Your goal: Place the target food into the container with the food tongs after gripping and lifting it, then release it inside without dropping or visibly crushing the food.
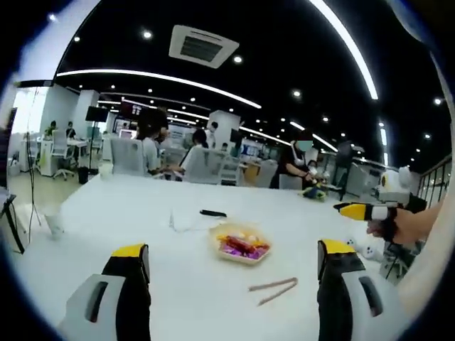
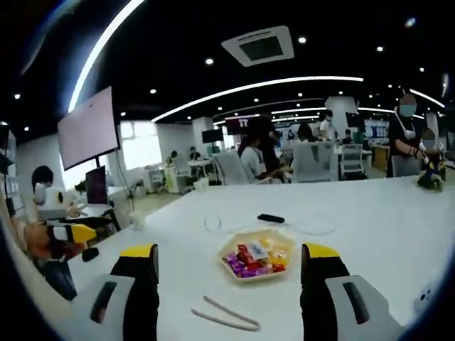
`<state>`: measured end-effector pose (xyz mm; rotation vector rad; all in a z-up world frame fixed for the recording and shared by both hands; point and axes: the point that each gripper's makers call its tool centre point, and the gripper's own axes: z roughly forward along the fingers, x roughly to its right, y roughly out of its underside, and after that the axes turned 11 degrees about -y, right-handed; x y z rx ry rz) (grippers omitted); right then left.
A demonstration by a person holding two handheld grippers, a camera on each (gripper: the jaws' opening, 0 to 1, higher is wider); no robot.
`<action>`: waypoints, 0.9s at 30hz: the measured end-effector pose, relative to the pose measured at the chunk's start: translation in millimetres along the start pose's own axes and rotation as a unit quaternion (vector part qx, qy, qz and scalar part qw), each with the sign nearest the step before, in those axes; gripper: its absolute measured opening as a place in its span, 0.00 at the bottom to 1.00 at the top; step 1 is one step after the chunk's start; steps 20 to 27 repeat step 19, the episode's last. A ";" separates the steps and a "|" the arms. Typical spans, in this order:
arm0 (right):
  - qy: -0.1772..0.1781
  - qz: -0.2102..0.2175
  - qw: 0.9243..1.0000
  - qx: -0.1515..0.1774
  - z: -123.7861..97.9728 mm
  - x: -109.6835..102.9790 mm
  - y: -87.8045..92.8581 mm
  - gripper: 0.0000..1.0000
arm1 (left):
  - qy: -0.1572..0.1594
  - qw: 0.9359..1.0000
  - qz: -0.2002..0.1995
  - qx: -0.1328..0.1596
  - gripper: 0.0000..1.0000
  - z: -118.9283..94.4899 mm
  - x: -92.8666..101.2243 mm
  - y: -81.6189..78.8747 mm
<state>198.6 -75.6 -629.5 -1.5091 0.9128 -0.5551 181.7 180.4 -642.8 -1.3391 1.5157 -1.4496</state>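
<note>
Colourful wrapped sweets (image 2: 257,258) fill a shallow tray (image 2: 234,271) in the middle of a white table (image 2: 370,220), tongs (image 2: 225,314) lying just near of it. The left gripper (image 1: 234,259) and right gripper (image 2: 229,257) hover above the table, jaws spread and empty. A black object (image 2: 271,218) lies farther off.

Open-plan office, white desks (image 2: 370,213), swivel chairs (image 1: 128,158), wall screen (image 2: 88,129), seated staff (image 2: 257,153)

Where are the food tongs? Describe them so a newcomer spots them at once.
Start at the big white table, then find the shallow tray of colourful wrapped snacks near its middle. The food tongs lie flat on the table just in front of that tray, between the right gripper jaws: two thin pale arms joined at one end, unlike the small black object behind the tray.
</note>
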 end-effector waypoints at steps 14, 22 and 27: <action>0.057 0.026 0.998 0.002 -20.5 20.9 16.9 0.92 | -0.006 1.000 0.001 0.001 0.99 4.1 -3.1 0.9; 0.076 0.021 0.997 0.003 -28.4 32.2 19.4 0.96 | -0.018 1.000 0.013 -0.015 0.99 7.6 -6.4 11.3; 0.076 0.021 0.997 0.003 -28.4 32.2 19.4 0.96 | -0.018 1.000 0.013 -0.015 0.99 7.6 -6.4 11.3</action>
